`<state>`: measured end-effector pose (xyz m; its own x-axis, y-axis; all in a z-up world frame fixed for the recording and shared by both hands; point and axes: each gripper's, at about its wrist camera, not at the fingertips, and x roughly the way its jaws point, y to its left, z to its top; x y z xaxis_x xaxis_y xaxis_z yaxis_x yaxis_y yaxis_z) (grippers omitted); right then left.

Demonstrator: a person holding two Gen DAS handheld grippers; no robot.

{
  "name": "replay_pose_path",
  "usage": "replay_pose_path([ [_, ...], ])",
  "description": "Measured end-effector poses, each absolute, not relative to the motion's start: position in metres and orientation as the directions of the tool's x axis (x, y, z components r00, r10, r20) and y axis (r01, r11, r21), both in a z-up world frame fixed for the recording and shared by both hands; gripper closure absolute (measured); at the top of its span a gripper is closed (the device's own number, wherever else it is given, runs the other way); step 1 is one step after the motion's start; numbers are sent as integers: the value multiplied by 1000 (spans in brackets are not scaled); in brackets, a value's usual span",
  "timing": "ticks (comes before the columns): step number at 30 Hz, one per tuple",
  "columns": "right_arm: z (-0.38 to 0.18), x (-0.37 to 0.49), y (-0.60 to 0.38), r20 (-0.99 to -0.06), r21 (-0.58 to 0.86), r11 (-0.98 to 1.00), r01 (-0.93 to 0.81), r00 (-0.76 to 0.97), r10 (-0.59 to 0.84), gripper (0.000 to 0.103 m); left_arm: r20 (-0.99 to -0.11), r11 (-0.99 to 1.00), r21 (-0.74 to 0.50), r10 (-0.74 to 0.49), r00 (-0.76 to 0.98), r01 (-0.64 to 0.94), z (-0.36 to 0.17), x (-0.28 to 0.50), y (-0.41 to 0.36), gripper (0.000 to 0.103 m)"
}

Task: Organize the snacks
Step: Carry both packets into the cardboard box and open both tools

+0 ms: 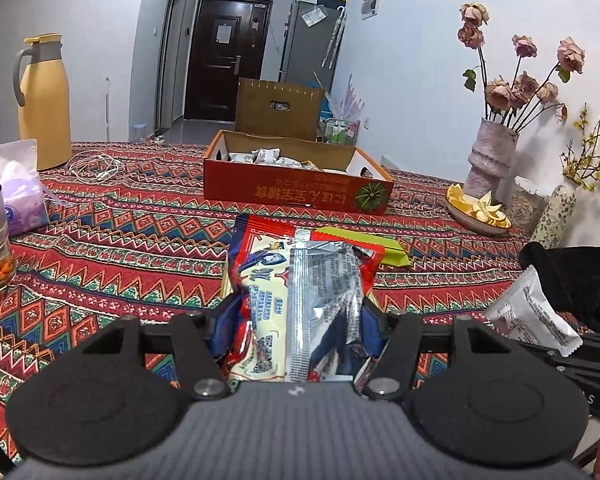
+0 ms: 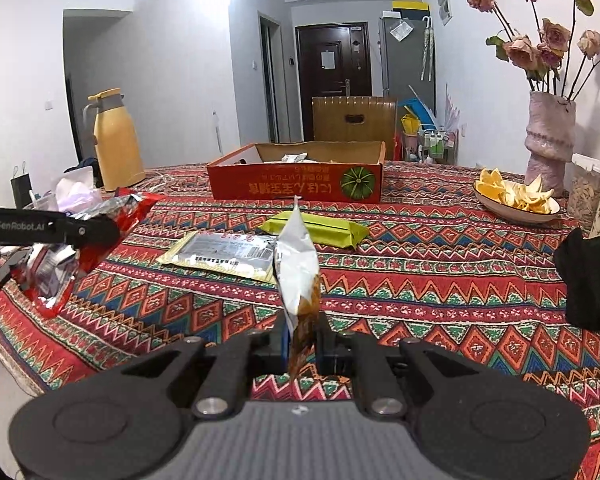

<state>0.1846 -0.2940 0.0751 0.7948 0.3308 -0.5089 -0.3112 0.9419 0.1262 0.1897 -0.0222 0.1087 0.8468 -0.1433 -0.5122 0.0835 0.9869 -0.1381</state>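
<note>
Left tool (image 1: 298, 320) clamping red snack bag (image 1: 300, 280), raised

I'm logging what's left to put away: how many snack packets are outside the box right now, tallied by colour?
Red: 1, the red packet in the left hand-held gripper
Silver-white: 1, the silver pouch in the right hand-held gripper
Green: 1, the green packet
Pale yellow: 1, the flat packet
Total: 4

- Red snack packet (image 1: 296, 300): crumpled, clamped in left tongs (image 1: 296, 320).
- Silver pouch (image 2: 298, 268): upright, pinched in right tongs (image 2: 304, 340).
- Green packet (image 2: 320, 228) and flat silver pack (image 2: 224, 254): on counter (image 2: 420, 272).
- Red box (image 2: 296, 178): open, holding wrapped snacks.
</note>
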Motion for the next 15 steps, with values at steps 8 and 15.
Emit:
replay_pose_path([
  [8, 82, 208, -294, -502, 103, 944, -314, 803, 321, 91, -516, 989, -122, -132, 846, 80, 112, 211, -23, 42],
  [15, 97, 247, -293, -480, 57, 947, -317, 823, 304, 91, -498, 989, -110, -138, 856, 95, 122, 246, -24, 42],
])
